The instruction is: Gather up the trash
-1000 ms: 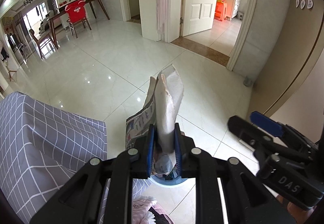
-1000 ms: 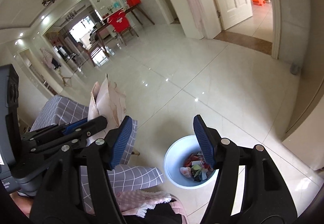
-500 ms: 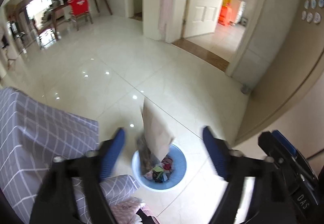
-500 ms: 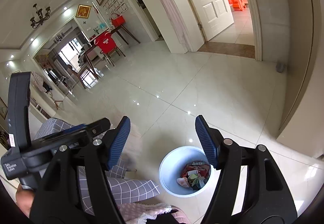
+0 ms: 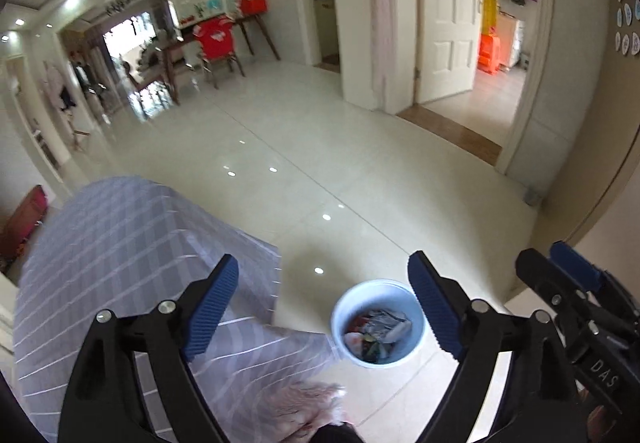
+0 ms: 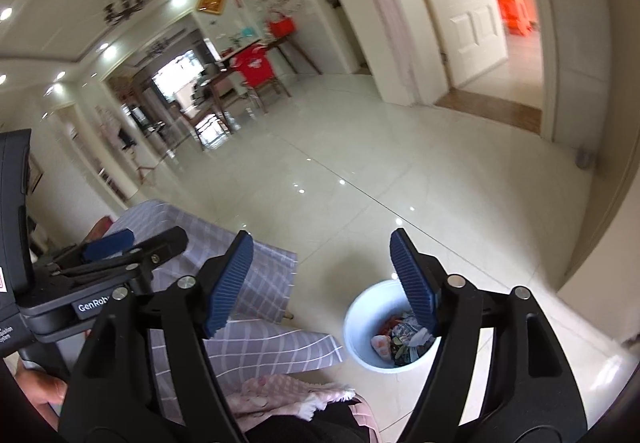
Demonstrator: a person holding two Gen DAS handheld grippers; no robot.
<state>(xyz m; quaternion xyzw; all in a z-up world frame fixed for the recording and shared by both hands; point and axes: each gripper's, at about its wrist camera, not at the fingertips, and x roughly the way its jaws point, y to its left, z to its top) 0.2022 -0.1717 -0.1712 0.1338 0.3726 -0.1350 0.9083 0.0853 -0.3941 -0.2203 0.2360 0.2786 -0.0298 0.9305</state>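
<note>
Left wrist view: left gripper empty, jaws spread wide, above and near bin on pale tiled floor. Bin packed with trash: crumpled paper and wrappers, red and green scraps, all below rim. Right gripper at far right edge, side-on. Right wrist view: right gripper likewise released, nothing between pads, its right finger overlapping bin in frame; trash visible inside. Left gripper at left, held in hand. Checked grey cloth over furniture just beside bin; fringed pink cloth at bottom. Judged well along: trash in bin, neither gripper loaded, no loose litter visible on open floor or cloth. Left to do, as far as shown: uncertain. Area behind and below cameras hidden, so more pieces possible there. Probable next: turning away from bin to look for another item.
</note>
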